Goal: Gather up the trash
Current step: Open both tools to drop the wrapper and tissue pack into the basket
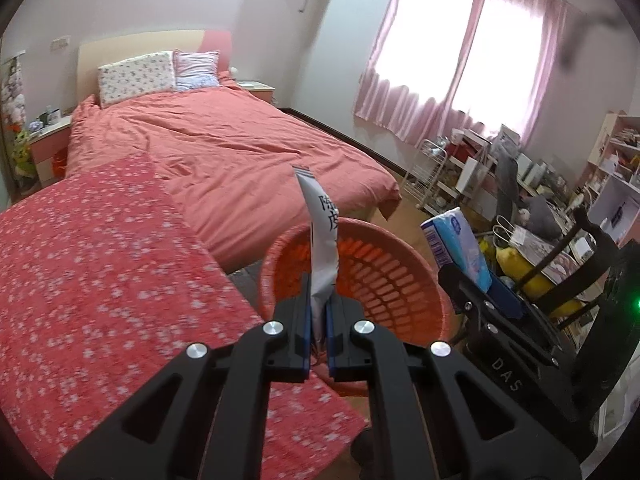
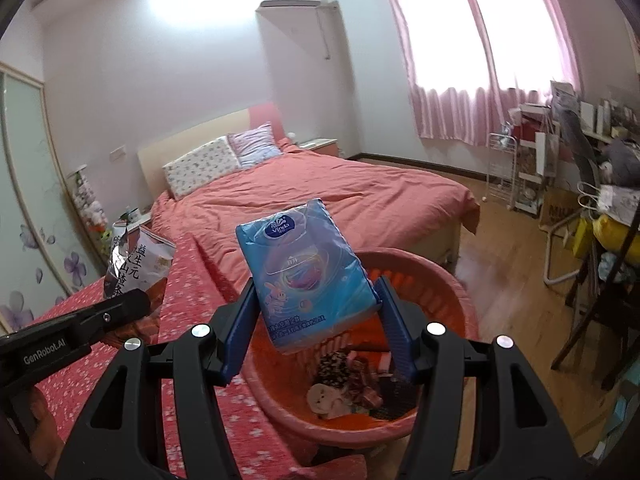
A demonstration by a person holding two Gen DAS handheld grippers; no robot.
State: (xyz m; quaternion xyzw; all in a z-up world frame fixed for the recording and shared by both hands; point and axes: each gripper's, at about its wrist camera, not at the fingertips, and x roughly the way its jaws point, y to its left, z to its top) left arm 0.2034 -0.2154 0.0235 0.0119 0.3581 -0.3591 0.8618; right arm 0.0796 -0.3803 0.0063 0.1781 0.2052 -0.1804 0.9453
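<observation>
— Black linkage arms fill the near edge on the left wrist view; ahead of them the left gripper (image 1: 319,300) is clenched on a snack wrapper (image 1: 322,236), which stands upright out of the jaws. Just beyond the tips sits the orange basket (image 1: 400,240).

— So let go there?

— I'd carry it a touch further first, so the tips hang over the hollow, not the rim. It's light foil and could flutter onto the red floral cover (image 1: 100,260) left of the jaws.

— And the other hand?

— Right gripper (image 2: 316,308) grasps a blue tissue pack (image 2: 304,264) by its sides, jaws half spread. Below the jaws, the basket (image 2: 452,280) already holds wrappers. The pack looks soft, glossy, nearly full; releasing it low should keep it from bouncing out.
</observation>
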